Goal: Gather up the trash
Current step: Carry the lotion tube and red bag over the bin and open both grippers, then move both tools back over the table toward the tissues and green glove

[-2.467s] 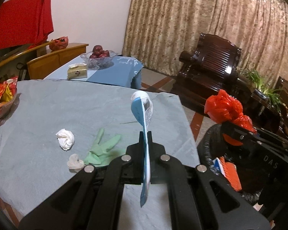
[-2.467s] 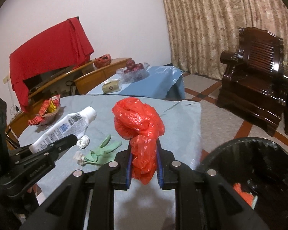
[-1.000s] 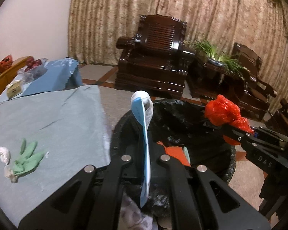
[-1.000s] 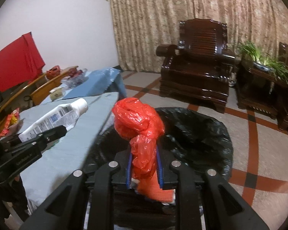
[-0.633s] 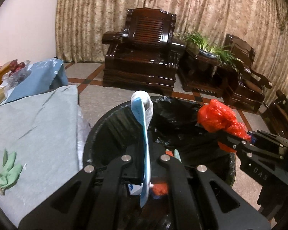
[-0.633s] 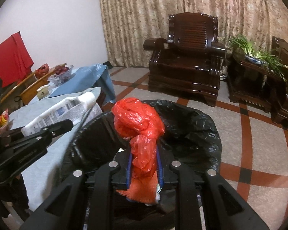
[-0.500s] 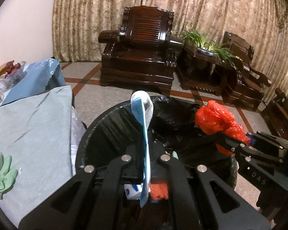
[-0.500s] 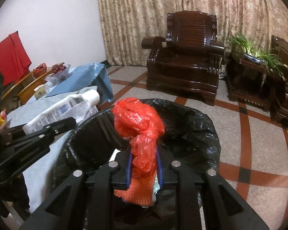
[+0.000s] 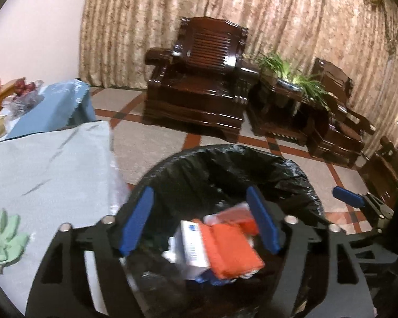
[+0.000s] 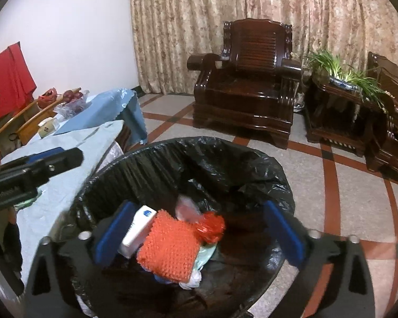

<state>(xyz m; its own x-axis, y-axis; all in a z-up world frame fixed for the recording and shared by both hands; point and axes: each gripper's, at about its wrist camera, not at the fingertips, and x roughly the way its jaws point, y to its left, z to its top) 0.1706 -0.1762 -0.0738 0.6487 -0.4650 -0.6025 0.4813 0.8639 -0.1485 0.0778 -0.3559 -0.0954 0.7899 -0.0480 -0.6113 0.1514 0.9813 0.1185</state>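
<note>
Left tongs (image 9: 199, 217) opening, nothing between jaws, over bin (image 9: 225, 159) | right tongs (image 10: 199, 228) likewise opening, empty | green glove (image 9: 6, 234) on surface (image 9: 53, 172) left of bin, nearer left tongs

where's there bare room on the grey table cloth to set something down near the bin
The grey table cloth lies bare from its edge beside the black-lined bin back toward the blue cloth. Its near left corner is taken by the green glove. The bin's middle is crowded with an orange pad and a white tube.
</note>
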